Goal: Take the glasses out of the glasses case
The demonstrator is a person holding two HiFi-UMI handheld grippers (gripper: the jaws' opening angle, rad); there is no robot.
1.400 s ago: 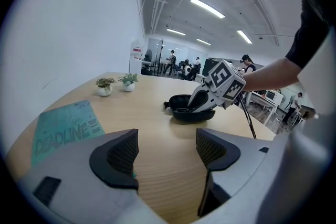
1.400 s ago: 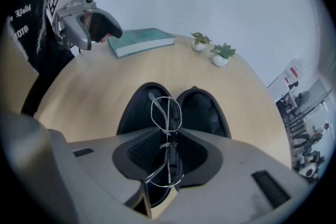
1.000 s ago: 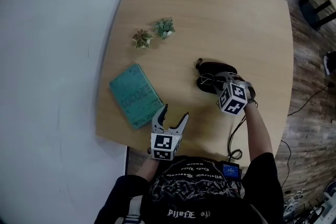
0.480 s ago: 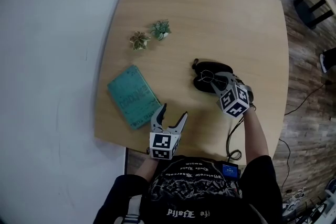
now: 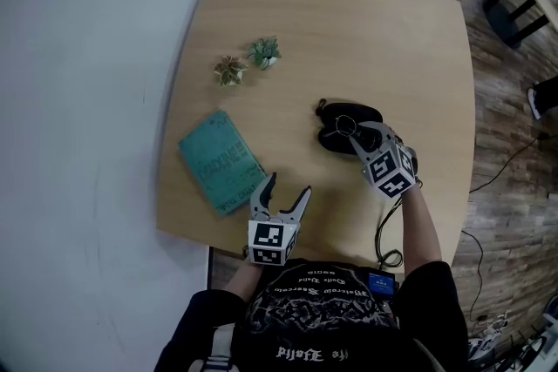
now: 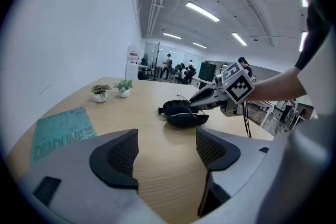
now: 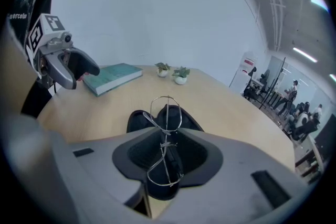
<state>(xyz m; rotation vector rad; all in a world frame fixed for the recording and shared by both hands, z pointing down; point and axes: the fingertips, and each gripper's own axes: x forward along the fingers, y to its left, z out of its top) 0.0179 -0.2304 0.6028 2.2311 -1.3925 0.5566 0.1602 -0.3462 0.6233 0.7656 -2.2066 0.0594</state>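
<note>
Since a second ago, our right tool [image 5: 356,135] has rolled and lifted slightly over the open black case [image 5: 338,113], while our left tool [image 5: 282,196] has stayed low near the front edge of the wooden surface [image 5: 392,39], jaws apart and empty. The right tool is clamped on the bridge of thin wire glasses [image 7: 165,145], which are turned on edge, one lens above the other. They seem only just raised, with the lower part close to the case. We judge the lifting-out step is under way. Next we would raise the glasses fully clear of the rim, gently, since the frame looks easily bent. A green book [image 5: 222,161] lies well to the left.
</note>
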